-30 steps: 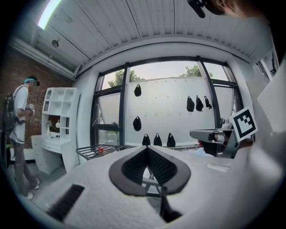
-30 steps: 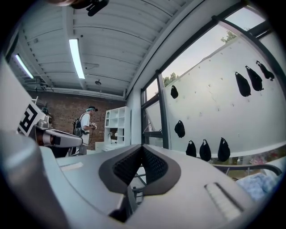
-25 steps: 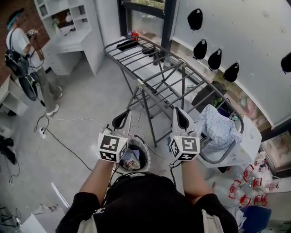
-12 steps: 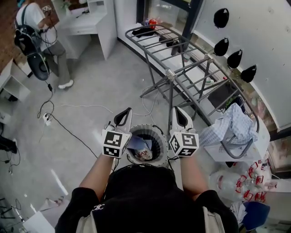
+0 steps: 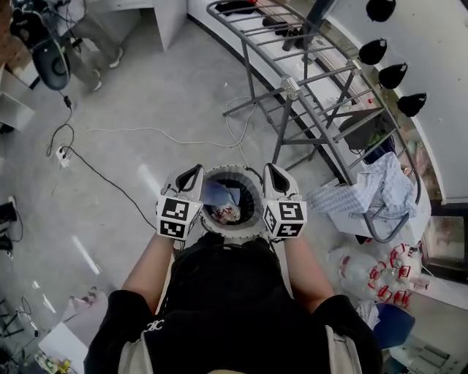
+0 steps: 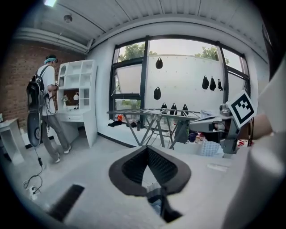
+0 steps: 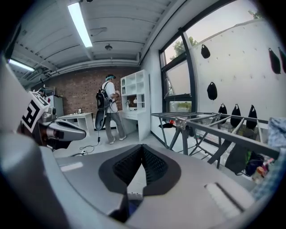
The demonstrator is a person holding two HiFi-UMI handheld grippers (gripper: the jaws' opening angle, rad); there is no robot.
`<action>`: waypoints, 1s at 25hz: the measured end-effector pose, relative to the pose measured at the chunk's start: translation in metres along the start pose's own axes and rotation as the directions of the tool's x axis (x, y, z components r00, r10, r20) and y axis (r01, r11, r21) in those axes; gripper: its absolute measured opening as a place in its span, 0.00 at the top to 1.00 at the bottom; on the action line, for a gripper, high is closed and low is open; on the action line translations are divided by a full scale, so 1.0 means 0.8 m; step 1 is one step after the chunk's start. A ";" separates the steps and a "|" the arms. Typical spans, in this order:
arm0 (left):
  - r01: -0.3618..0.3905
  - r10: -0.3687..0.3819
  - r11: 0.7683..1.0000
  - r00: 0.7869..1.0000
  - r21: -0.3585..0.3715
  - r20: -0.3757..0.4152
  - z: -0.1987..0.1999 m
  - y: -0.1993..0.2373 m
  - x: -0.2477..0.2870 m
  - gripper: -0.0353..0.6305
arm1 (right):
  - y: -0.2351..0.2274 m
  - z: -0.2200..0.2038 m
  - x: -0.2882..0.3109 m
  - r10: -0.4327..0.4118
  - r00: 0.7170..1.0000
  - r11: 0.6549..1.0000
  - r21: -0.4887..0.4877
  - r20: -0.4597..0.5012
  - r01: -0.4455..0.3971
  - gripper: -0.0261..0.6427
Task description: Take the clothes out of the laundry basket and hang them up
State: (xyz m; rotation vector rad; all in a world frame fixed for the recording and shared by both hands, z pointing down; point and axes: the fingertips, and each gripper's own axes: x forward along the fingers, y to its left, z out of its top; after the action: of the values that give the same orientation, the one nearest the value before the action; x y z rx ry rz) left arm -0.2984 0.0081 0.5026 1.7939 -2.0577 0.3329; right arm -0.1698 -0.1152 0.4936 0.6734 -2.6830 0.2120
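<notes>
Both grippers hover right over the laundry basket [image 5: 252,228], which sits on the grey floor [image 5: 146,95] just in front of the person's body. The left gripper [image 5: 192,174] is above the basket's left rim and the right gripper [image 5: 273,172] above its right rim, one on each side of the opening, both pointing forward and tipped down a bit.

Fingers on both are pressed together with nothing between them. The left gripper view shows its black pads [image 6: 132,169] meeting at the tip, and it's the same deal with the right one's pads [image 7: 127,167]. So nothing is grabbed yet.

The clothes [image 5: 219,199] are all down in the basket: a bluish piece, with something white and red beside it.

The drying rack [image 5: 314,88] stands well apart from the basket, toward the far right side of the floor along the window wall, with a few dark items [image 5: 235,6] lying at its far end. A blue checked shirt [image 5: 373,191] is draped over something white at the floor's right edge, near the rack's legs; can't tell what it is. A white cable [image 5: 168,135] snakes across the floor beyond the basket. Another person [image 6: 44,103] stands at the white desk [image 6: 73,117] over by the brick wall [image 6: 18,76].
</notes>
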 end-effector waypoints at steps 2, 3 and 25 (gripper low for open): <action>0.023 -0.023 1.000 0.998 -0.017 -0.056 -0.034 -0.001 0.007 0.85 | 0.008 -0.030 0.010 0.038 0.998 0.999 0.008 -0.057 -0.038 0.94; 0.035 -0.037 0.999 0.996 -0.023 -0.086 -0.051 -0.002 0.012 0.77 | 0.013 -0.046 0.016 0.065 0.994 0.998 0.014 -0.090 -0.064 0.88; -0.057 -0.072 0.971 0.857 -0.233 -0.510 -0.378 0.026 0.090 0.72 | 0.061 -0.392 0.114 0.271 0.747 0.957 0.085 -0.608 -0.279 0.72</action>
State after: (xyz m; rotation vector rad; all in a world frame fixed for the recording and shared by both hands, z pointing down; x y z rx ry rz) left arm -0.2862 0.0745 0.8064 1.3765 -1.6286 0.4808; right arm -0.1703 -0.0389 0.8150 0.1416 -2.1201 0.4142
